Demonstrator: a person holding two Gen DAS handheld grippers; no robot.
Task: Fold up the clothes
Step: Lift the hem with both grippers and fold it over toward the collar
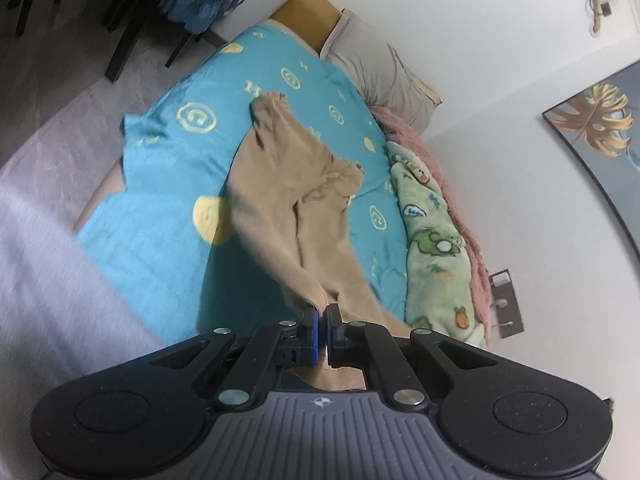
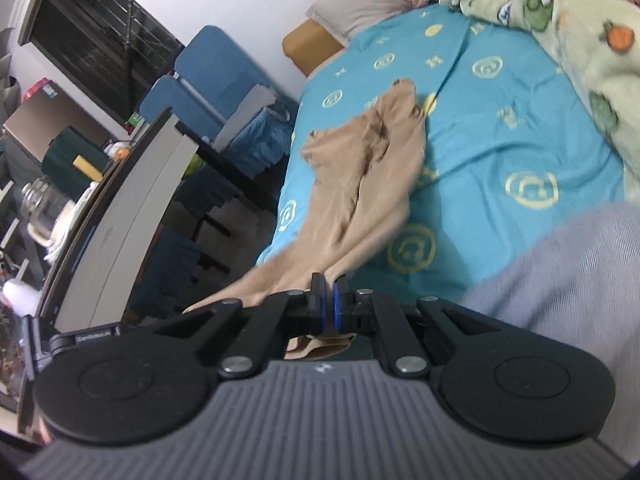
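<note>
Tan clothes (image 1: pixel 280 184) stretched over blue bed sheet (image 1: pixel 168 184), pinched tight by left gripper (image 1: pixel 322 312) and right gripper (image 2: pixel 329 286), both closed.

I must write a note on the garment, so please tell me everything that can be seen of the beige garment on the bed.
The beige garment is thin, soft-looking, plain cloth, wrinkled and stretched long. Its far end lies bunched on the blue sheet; its near end is lifted off the bed. The left gripper and the right gripper are each shut on a near edge. What kind of garment it is cannot be told.
</note>
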